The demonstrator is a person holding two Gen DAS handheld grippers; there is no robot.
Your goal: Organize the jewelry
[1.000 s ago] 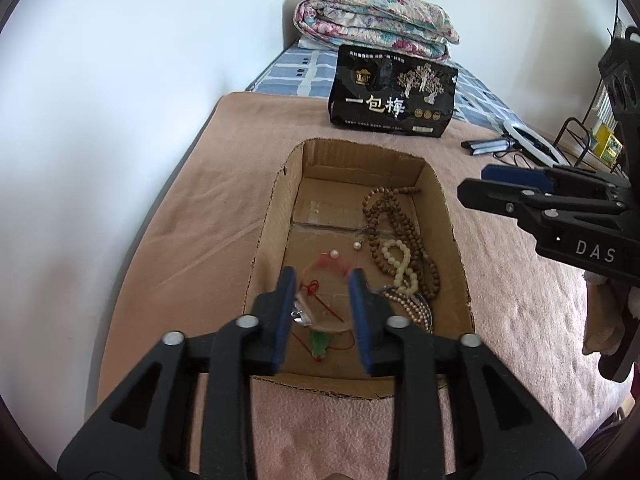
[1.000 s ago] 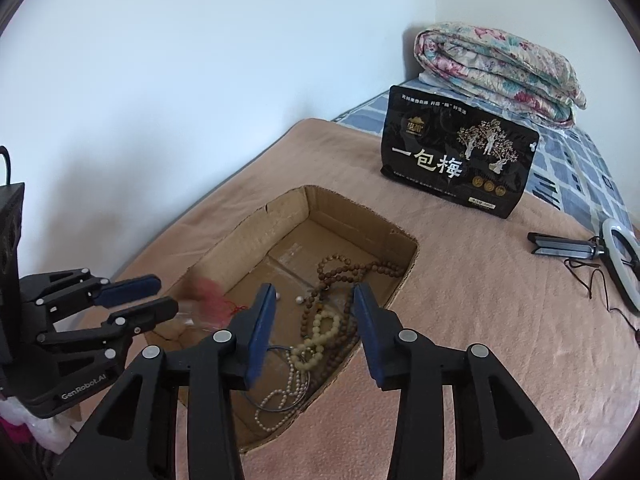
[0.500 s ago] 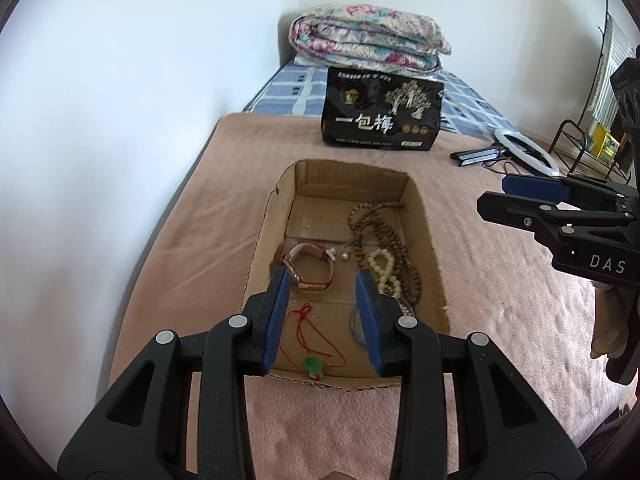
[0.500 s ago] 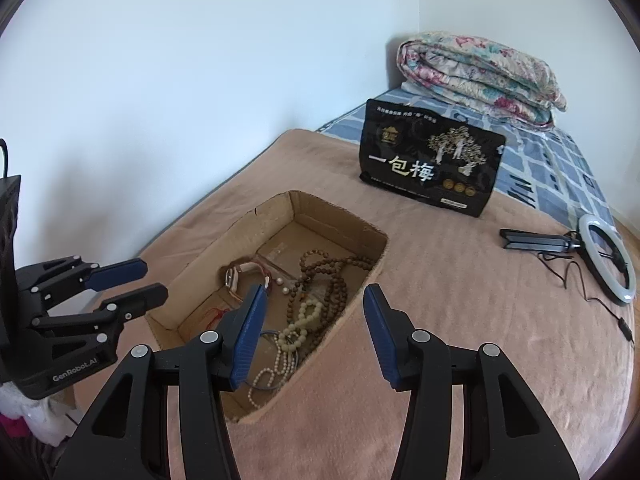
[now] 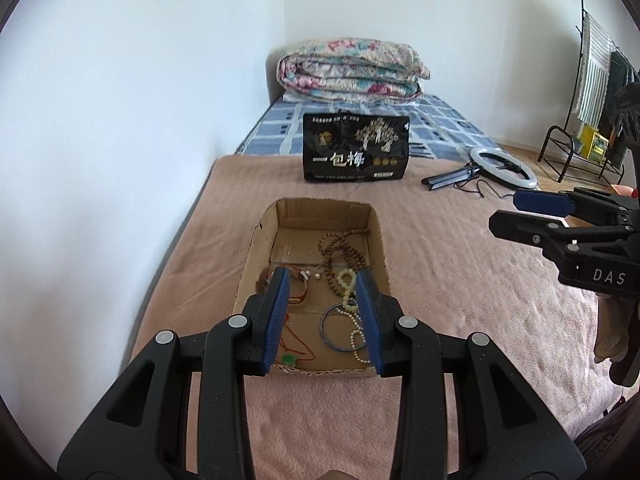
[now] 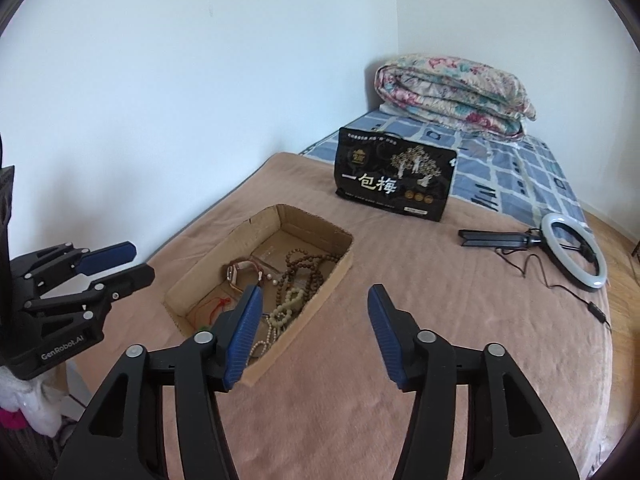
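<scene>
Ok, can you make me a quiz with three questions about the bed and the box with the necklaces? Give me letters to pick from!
1. Where is the brown bead necklace?
A. In the cardboard box
B. On the folded quilt
C. Around the ring light

2. What colour is the bangle in the box?
A. Yellow
B. Blue
C. Pink

3. What is between the fingers of the right gripper?
A. A watch
B. A necklace
C. Nothing

Answers:
1. A: the brown beads lie on the box floor, toward its right side in the left wrist view.
2. B: a thin blue ring lies near the front of the box, beside the cream beads.
3. C: the jaws are opening with only the pink blanket behind the gap.
</scene>
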